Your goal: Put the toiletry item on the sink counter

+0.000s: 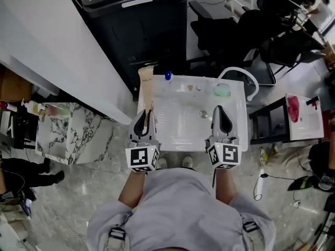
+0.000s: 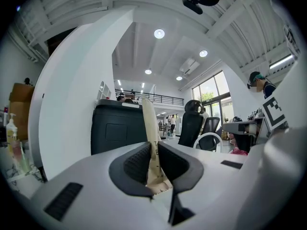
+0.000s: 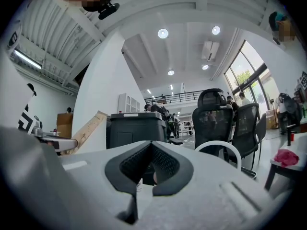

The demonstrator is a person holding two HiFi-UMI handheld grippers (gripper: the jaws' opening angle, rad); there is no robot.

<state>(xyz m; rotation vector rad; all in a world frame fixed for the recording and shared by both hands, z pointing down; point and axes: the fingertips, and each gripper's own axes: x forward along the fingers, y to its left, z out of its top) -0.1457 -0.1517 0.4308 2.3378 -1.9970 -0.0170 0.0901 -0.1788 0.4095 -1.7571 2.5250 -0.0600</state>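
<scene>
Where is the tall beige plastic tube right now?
Head view, left side: the tall beige plastic tube is clamped in the left gripper, above the white sink counter's left rim.

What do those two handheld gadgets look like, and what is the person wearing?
The left tongs and right tongs match: pale grey shells tapering to a point, lined with black ribbed pads. Each carries a white cube printed with black square patterns at the hand end. The person wears a grey short-sleeved shirt and shoulder straps with dark buckles.
</scene>
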